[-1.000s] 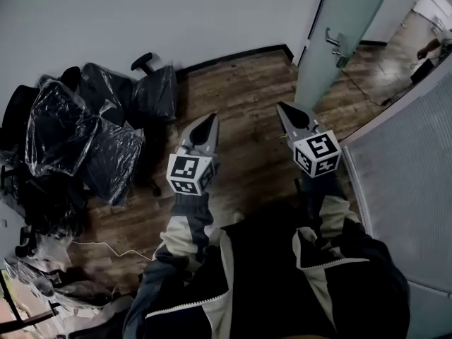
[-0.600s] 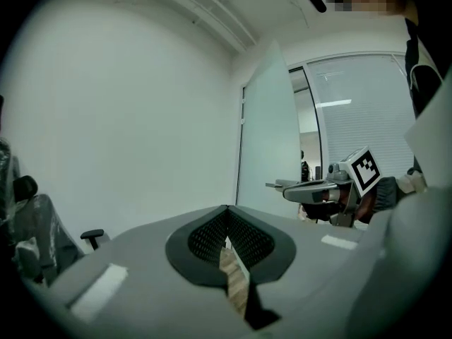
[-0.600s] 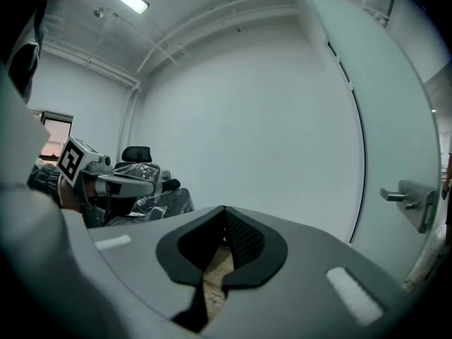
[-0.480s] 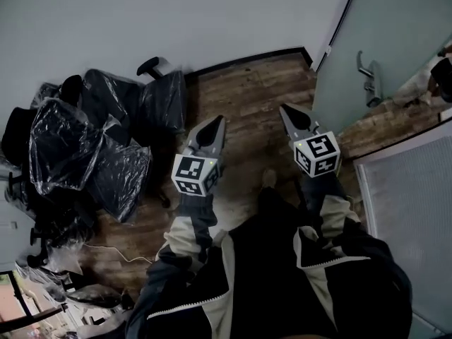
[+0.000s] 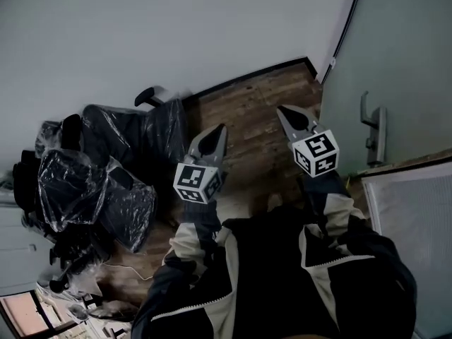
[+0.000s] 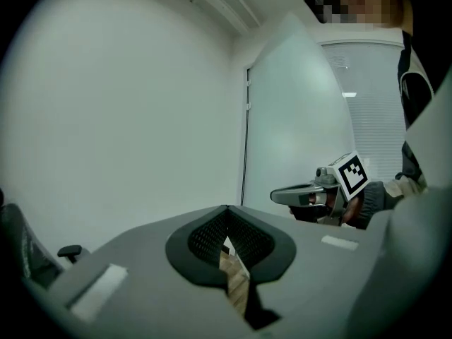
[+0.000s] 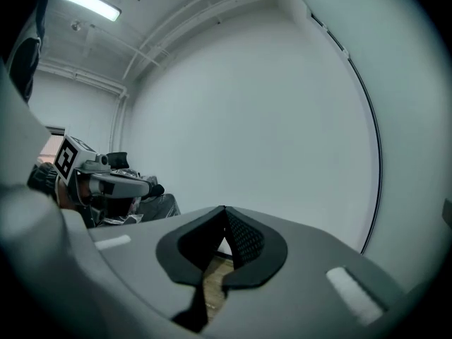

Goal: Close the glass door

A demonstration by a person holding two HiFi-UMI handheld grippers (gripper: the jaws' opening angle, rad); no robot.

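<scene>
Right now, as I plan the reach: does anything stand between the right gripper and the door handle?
Nothing visible does. Only bare wooden floor shows between the right gripper and the handle on the glass door. The plastic-wrapped chairs stand off to the left, out of that path.

Head view: dim overall, cool grey cast, low contrast. Wall (image 5: 176, 34) evenly lit, light diffuse, no hard shadows. Floor (image 5: 254, 119) darker, murky nr bottom centre. Small specular glints on plastic-wrapped chairs (image 5: 113, 161); detail betw. them crushed to black. Wide-angle bend: glass door (image 5: 402, 55) edge curves. Slight softness, no obvious motion smear.

Gripper views: fisheye circle, black corners, heavy vignette twd rim. Nearest foreground out of focus, bkgd reasonably sharp. R gripper view: ceiling strip light (image 7: 85, 4) top left, blown out, only source visible. L gripper view brighter, wall near-white; faint bright streak on ribbed panel (image 6: 371, 111).
</scene>
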